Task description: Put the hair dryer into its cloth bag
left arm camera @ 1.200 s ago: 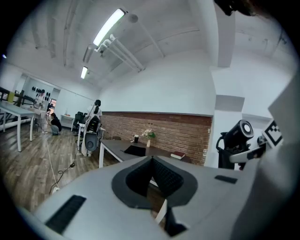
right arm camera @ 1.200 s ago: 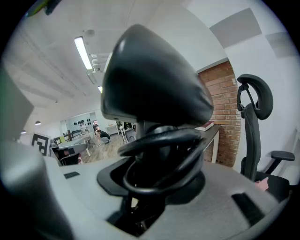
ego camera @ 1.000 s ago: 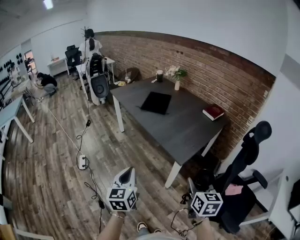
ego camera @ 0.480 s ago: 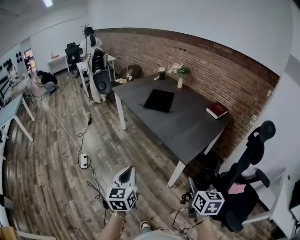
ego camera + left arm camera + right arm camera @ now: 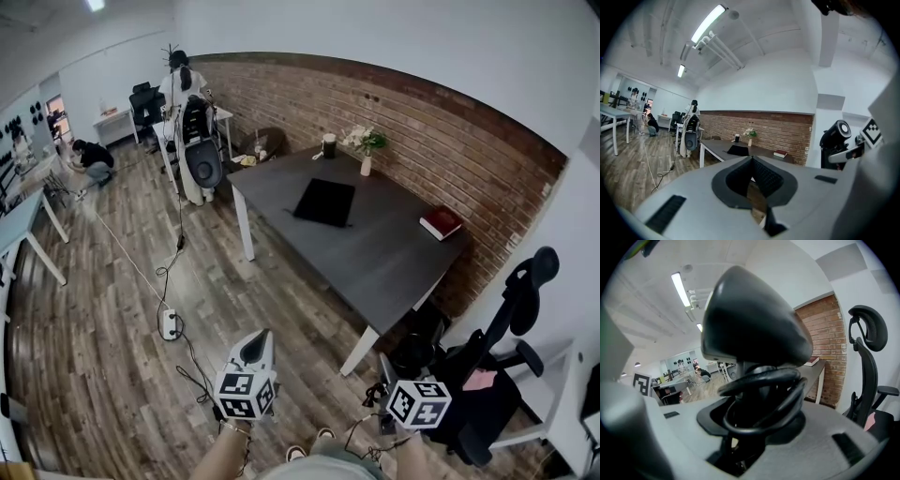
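Here, the right claw (image 5: 749, 427) gripped the hair dryer (image 5: 754, 324) by its handle, cord (image 5: 759, 385) coiled; judged rigid, top-heavy; the left claw (image 5: 752, 164) stood closed, empty; the cloth bag (image 5: 325, 202) lay on the table (image 5: 394, 262).

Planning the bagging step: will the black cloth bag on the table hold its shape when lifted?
Probably not: the cloth bag lies completely flat on the table, so it likely droops when lifted. It looks thin and light, so a push may just slide or wrinkle it.
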Motion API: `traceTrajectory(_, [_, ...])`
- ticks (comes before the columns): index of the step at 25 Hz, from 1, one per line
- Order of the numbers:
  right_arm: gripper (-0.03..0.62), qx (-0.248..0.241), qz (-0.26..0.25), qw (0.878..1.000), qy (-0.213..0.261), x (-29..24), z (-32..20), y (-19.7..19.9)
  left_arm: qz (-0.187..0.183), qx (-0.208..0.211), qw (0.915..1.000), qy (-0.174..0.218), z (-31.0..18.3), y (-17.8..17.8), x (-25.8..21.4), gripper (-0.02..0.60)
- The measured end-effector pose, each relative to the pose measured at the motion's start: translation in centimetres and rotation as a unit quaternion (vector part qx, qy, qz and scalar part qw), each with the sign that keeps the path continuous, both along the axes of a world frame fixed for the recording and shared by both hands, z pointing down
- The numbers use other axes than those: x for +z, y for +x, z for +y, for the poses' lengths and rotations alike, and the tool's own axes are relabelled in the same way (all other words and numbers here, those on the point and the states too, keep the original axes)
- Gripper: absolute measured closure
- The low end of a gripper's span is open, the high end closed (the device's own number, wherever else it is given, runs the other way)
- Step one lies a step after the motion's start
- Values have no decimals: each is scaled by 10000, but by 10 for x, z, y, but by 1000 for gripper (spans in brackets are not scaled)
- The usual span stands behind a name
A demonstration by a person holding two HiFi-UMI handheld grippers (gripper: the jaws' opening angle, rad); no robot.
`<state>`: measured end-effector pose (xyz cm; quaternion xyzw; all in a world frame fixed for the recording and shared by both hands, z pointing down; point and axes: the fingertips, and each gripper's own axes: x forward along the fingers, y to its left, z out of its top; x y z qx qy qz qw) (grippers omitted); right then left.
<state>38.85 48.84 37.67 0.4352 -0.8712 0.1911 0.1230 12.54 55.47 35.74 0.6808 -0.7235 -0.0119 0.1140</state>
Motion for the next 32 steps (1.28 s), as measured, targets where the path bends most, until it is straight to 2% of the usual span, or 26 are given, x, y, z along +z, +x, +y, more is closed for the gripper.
traceTrajectory(9, [421,137,-60,9999,13,6,-66,-19,100,-66,9999,-74,-58,-26,13,578])
traceTrajectory(15, [421,121,-183,9998,-23,4,-134,-42,-10,-146,9999,-47,-116,-51,6,578])
traceTrajectory(22, [421,-48,-95,9999,-28,-2,-217,-72,38,-378,9993,-37,-187,-83,1,578])
traceTrajectory(32, [421,-110,-80,9999,-61,1,-317,-104,94,-450,9989,-86,-283,-117,9,578])
